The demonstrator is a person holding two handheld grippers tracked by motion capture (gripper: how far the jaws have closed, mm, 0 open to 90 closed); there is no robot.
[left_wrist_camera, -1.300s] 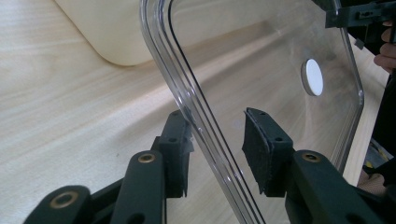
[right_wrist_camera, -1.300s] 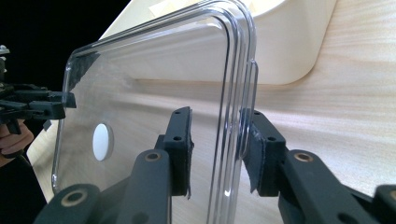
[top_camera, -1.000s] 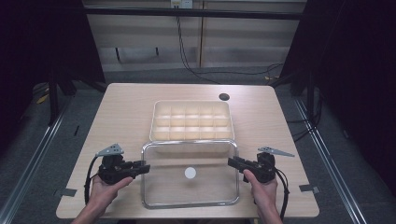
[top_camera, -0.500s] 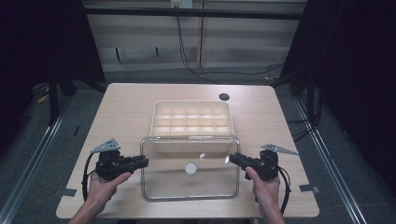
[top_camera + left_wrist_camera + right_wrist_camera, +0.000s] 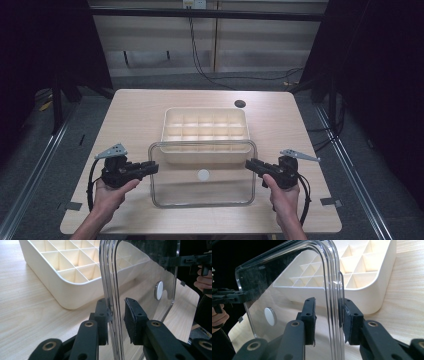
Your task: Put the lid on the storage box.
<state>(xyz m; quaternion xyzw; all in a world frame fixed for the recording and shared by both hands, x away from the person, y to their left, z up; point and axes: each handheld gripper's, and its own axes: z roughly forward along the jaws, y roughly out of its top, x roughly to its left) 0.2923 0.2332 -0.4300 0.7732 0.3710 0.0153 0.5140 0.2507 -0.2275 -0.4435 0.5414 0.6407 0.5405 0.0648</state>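
Note:
A clear plastic lid (image 5: pixel 202 192) with a white round knob (image 5: pixel 203 174) hangs level between my two grippers, in front of a cream compartment box (image 5: pixel 205 125); its far edge overlaps the box's near wall. My left gripper (image 5: pixel 152 167) is shut on the lid's left rim and my right gripper (image 5: pixel 250 165) on its right rim. In the left gripper view the jaws (image 5: pixel 116 315) straddle the lid (image 5: pixel 145 272) edge-on, with the box (image 5: pixel 50 272) behind. The right gripper (image 5: pixel 327 312) likewise clamps the lid (image 5: pixel 294 290) in front of the box (image 5: pixel 367 272).
The light wooden table (image 5: pixel 135 110) has a black round hole (image 5: pixel 240 104) at the back right. Small tape marks (image 5: pixel 72 205) sit near its front corners. Metal rails and dark floor flank the table, and cables (image 5: pixel 200 65) lie behind it.
The lid has risen off the table and moved away from the person toward the box, carried by both grippers. The box has stayed in place.

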